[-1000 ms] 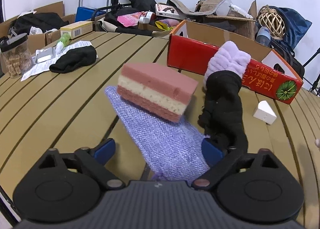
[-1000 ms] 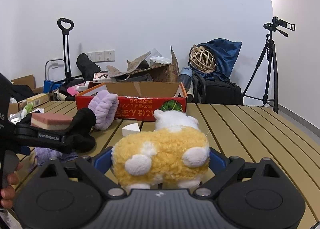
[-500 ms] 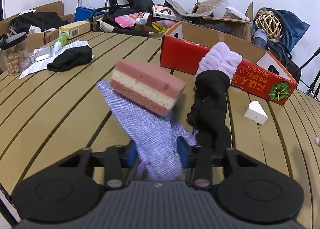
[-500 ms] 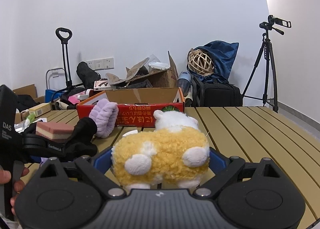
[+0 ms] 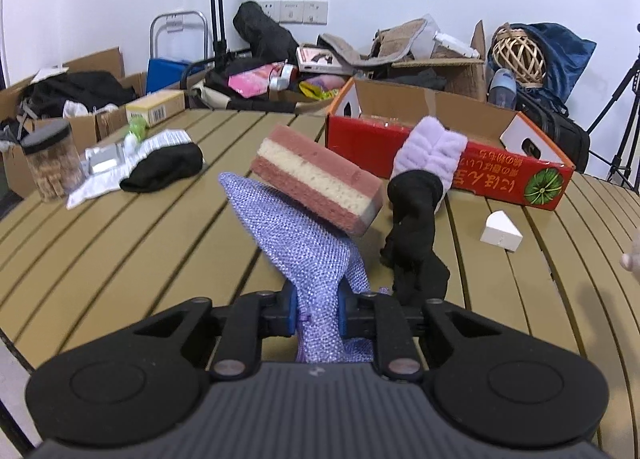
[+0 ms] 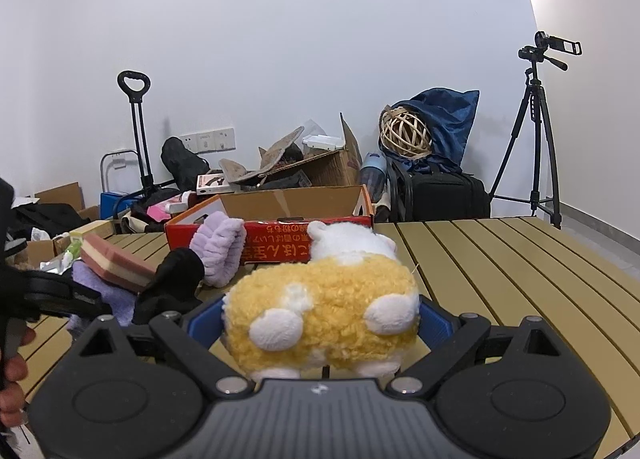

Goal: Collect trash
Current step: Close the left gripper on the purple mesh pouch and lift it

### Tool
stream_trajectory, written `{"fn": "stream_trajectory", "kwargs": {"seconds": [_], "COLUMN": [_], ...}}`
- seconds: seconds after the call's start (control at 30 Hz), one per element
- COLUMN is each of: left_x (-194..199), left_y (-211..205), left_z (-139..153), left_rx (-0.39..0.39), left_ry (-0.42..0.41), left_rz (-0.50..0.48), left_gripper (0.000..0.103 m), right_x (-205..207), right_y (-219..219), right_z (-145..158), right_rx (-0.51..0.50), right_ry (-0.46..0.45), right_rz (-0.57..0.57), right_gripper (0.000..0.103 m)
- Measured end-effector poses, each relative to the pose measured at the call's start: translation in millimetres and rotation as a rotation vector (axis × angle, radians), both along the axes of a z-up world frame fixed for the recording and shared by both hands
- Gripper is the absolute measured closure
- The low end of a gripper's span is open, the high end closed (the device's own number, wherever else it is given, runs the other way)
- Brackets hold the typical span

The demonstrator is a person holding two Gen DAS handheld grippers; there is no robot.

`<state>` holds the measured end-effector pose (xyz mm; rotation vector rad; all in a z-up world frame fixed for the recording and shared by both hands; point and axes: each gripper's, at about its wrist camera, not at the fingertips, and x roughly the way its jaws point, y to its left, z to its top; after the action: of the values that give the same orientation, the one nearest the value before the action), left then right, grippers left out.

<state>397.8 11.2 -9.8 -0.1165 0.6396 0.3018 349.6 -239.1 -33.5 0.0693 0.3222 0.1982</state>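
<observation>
Where white walls (image 6: pixel 320 59) meet, slatted table (image 5: pixel 120 243) stands.

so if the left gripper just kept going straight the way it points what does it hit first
Probably the pink sponge, resting on the purple mesh cloth that the left gripper is shut on. The black glove sits just right of that line; depth is unclear.

Lilac mesh pouch (image 5: pixel 308 255), lifted, pink sponge (image 5: pixel 316 183) atop

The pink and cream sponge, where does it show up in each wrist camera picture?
Left wrist: sponge at centre, tilted on the purple mesh cloth.
Right wrist: sponge at far left, mid-height.
Shared landmark: red cardboard box behind it.
</observation>
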Motion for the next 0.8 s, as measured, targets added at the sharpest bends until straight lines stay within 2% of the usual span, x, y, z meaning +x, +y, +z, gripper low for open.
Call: {"fn": "stream_trajectory", "kwargs": {"seconds": [0.27, 0.5, 0.6, 0.8], "left_x": [-13, -26, -29, -34], "left_y": [-20, -40, -42, -37], "left_z": [20, 17, 16, 18], "left_rx": [0.206, 0.349, 0.37, 0.345], "left_ry": [0.018, 0.051, 0.053, 0.064], "left_rz": [-0.046, -0.09, -0.091, -0.074], "left_gripper": [0.085, 0.085, 0.085, 0.084], "right_x": [-4, -7, -8, -11], "right_y": [-4, -7, -8, -9], "right_z": [2, 3, 4, 5], "right_rx": [0.018, 0.035, 0.041, 0.041], "right_ry": [-0.006, -0.011, -0.012, -0.013], "right_rz": [0.014, 0.017, 0.017, 0.028], "right_gripper": [0.007, 0.007, 0.007, 0.007]}}
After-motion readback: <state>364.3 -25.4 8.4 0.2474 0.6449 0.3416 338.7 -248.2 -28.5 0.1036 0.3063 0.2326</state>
